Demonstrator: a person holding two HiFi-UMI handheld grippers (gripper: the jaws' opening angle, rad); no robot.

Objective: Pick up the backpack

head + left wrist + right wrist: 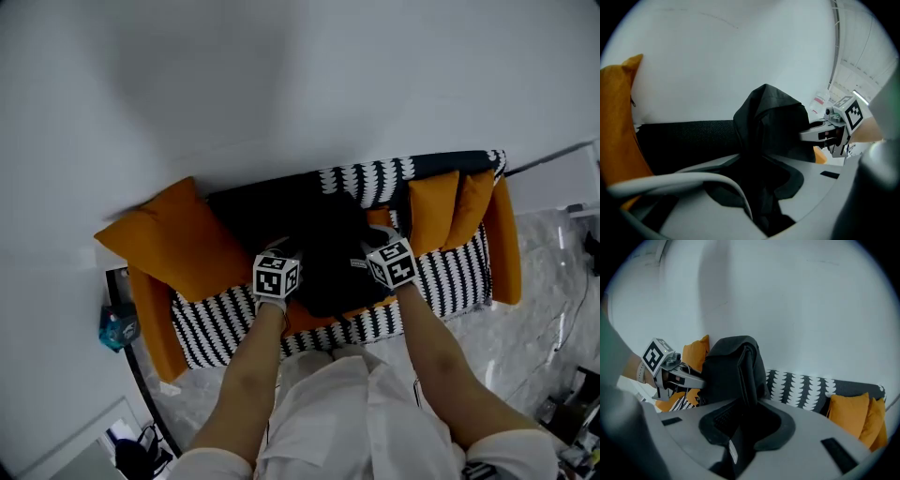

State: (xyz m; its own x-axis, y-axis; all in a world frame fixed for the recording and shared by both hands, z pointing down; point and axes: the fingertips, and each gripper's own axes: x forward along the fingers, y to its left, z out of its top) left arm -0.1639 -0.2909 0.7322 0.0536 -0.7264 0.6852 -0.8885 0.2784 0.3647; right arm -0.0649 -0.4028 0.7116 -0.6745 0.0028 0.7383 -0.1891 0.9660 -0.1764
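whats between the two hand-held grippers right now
The black backpack, pinched by the left hand-held gripper and the right hand-held gripper; clearest in the head view.

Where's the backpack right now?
The backpack sits mid-frame in the head view, over the middle of the striped sofa. The left claw is clamped on its left side and the right claw on its right.

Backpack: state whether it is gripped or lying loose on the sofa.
Gripped. Black backpack fabric sits pinched in the left tool and in the right tool, one per side. Whether it clears the sofa: cannot tell.
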